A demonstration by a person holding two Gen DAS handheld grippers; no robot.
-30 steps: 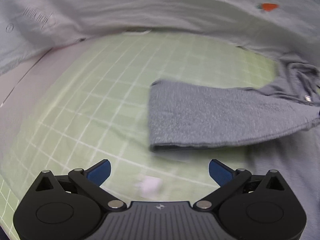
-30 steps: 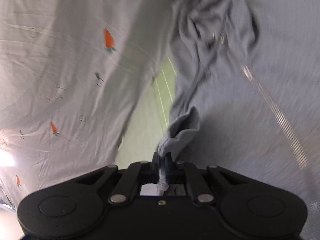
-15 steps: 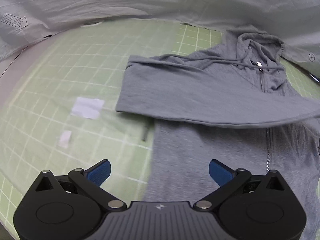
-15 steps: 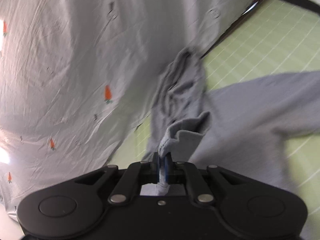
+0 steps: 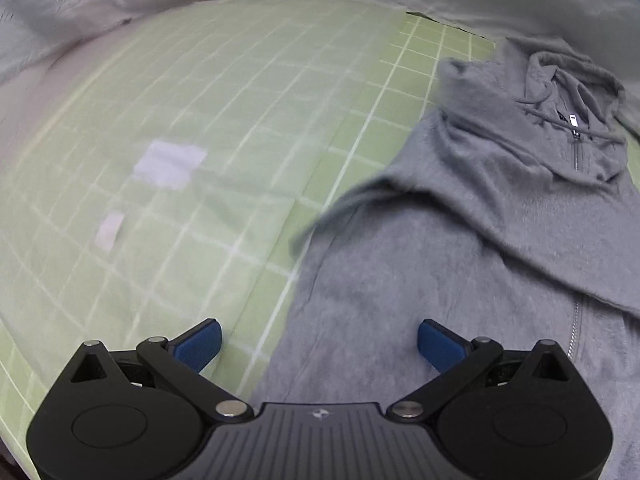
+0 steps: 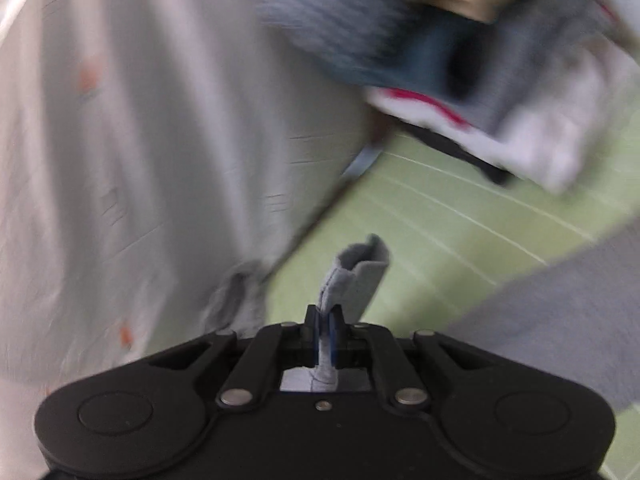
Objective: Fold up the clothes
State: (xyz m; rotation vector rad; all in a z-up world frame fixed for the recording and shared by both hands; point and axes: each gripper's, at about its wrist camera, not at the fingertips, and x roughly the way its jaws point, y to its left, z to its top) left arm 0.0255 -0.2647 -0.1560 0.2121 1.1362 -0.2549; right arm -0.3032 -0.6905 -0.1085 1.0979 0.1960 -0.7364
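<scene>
Sleeve now across hoodie front.

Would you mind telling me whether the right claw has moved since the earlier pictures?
Yes. The right claw, shut on the grey sleeve cuff, has swung away from the hood, out over the green mat.

Left gripper tilted steeply downward, jaws spread wide, nothing between the blue pads. Right gripper angled gently downward, jaws pinched tight on a grey fabric edge.
</scene>
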